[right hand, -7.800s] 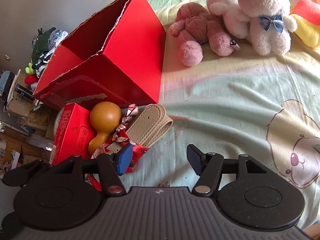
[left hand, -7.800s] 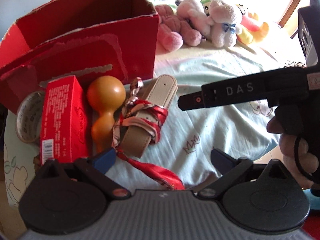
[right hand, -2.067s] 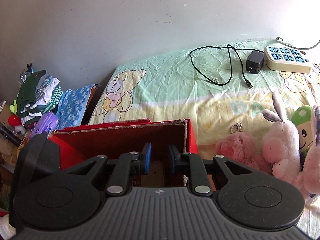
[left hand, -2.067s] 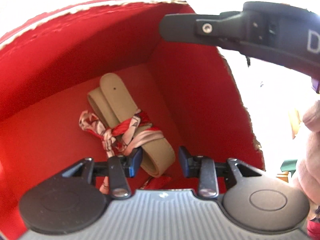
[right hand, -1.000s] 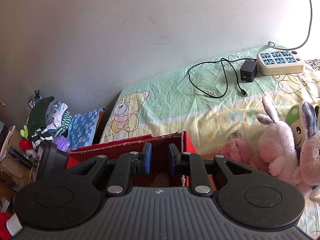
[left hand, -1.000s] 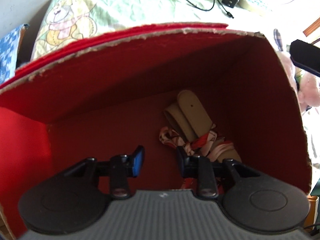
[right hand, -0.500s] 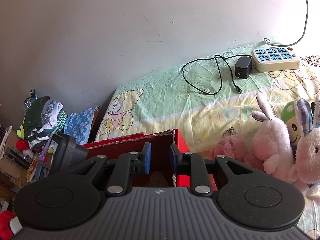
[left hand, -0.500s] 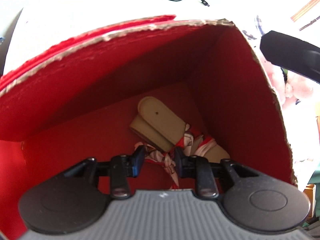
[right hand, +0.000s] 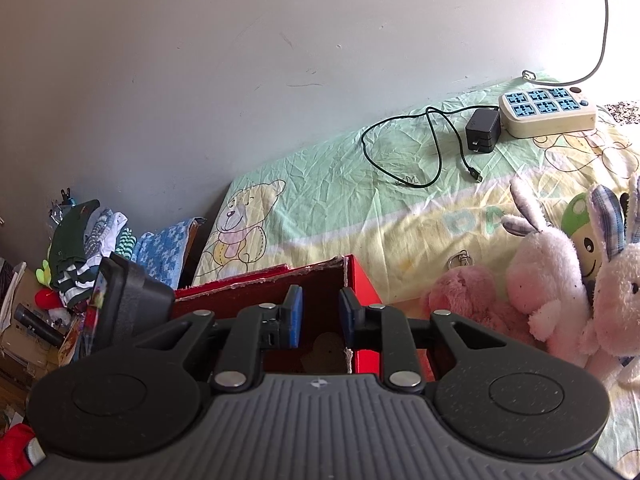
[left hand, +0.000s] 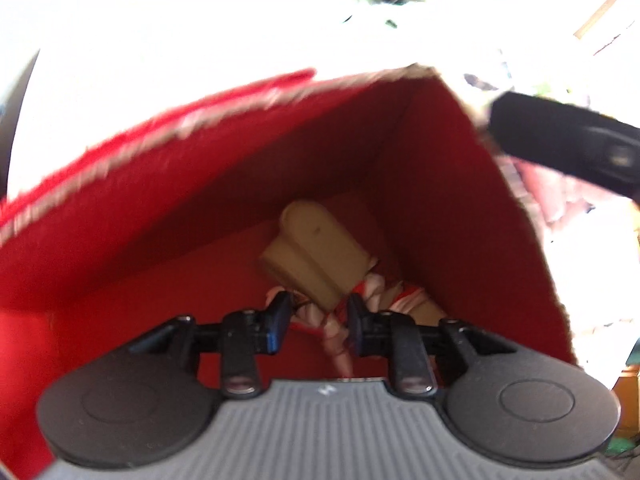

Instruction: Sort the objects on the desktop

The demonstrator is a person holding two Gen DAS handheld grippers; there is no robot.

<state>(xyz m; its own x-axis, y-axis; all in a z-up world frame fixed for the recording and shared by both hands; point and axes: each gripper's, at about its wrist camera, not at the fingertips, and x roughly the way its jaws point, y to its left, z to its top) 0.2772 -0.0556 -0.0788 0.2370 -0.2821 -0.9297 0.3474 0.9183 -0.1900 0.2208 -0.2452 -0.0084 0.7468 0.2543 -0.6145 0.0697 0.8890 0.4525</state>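
I have the left tongs (left hand: 316, 322) pointing steeply down into the red cardboard box (left hand: 200, 208). Their jaws stand a little apart with nothing pinched between them; they have just been narrowing, and the scarf only shows through the gap from below. The beige strap (left hand: 316, 256) bound with a red patterned scarf (left hand: 376, 292) lies on the box floor, in the far right corner against the right wall. I judge that item sorted; the step in hand is clearing the left tongs out of the box.

To do it well, I lift straight up before moving sideways, since the scarf's loose tail runs under the right finger and could snag. I keep clear of the right wall's torn rim.

The right tongs (right hand: 318, 322) hover over the box's far right corner (right hand: 352, 276), jaws narrowly apart, holding nothing. I hold them still so the two tools do not meet.

Materials: the box is matt red card with ragged, pale torn edges. The strap looks stiff, smooth and flat, with rounded ends and one small hole. The scarf is thin, glossy, limp cloth. The box stands on a bed under a wrinkled cartoon-print sheet (right hand: 320, 200); fluffy plush toys (right hand: 540, 280) lie to its right.
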